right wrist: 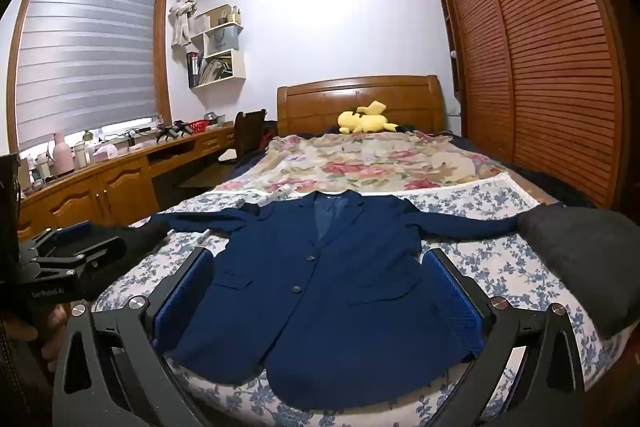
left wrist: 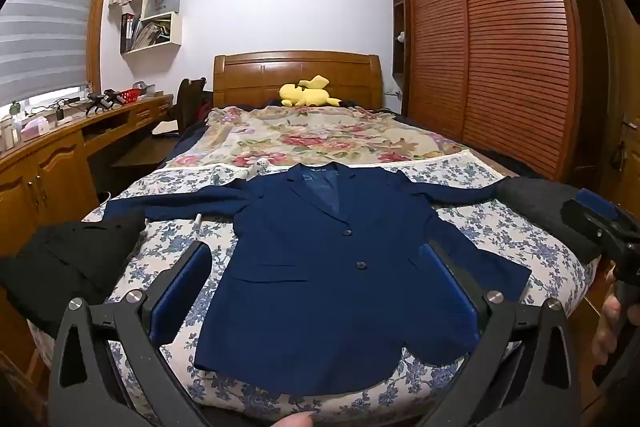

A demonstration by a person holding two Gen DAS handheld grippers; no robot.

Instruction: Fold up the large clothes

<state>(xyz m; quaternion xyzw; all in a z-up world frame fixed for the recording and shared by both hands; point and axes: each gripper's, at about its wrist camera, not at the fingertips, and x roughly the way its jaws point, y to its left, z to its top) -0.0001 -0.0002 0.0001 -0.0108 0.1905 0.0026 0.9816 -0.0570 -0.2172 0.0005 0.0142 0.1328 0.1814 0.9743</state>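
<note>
A navy blue blazer [left wrist: 320, 267] lies flat and face up on the bed, buttoned, collar away from me, both sleeves spread out sideways. It also shows in the right wrist view [right wrist: 320, 291]. My left gripper [left wrist: 316, 259] is open and empty, held above the blazer's lower half near the bed's foot. My right gripper [right wrist: 320, 263] is open and empty too, held above the blazer beside the left one. The right gripper's body shows at the right edge of the left wrist view [left wrist: 600, 223]; the left gripper's body shows at the left edge of the right wrist view [right wrist: 68, 251].
The bed has a blue floral sheet [left wrist: 500, 227] and a rose-pattern blanket [left wrist: 320, 135] further back. A black garment [left wrist: 72, 259] lies at the bed's left edge, a dark grey one [right wrist: 580, 251] at the right. A yellow plush toy [left wrist: 308, 93] sits by the headboard. A wardrobe stands at right, a desk at left.
</note>
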